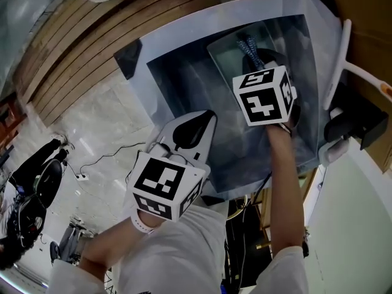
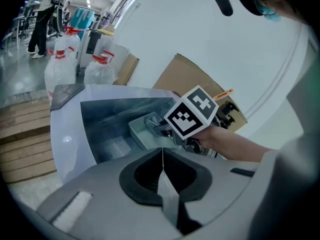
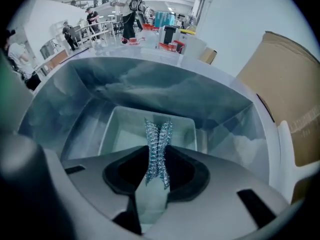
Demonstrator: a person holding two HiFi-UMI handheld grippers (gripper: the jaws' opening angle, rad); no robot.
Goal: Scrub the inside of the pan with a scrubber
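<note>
Left tongs (image 2: 162, 156): shut with nothing between them, over the near left edge of the sink (image 1: 202, 29), well apart from the pan (image 3: 117, 129). Right tongs (image 3: 157, 156): clamped on the scrubber (image 3: 158, 139), whose long axis runs along the jaws and points down into the pan. The pan lies just ahead, towards the sink's far right corner; the right arm is nearer, and whether the scrubber touches the pan floor cannot be told.

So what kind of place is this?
Probably a large hall or workshop rather than a kitchen: a sink beside cardboard, big water jugs, and people by railings behind.
</note>
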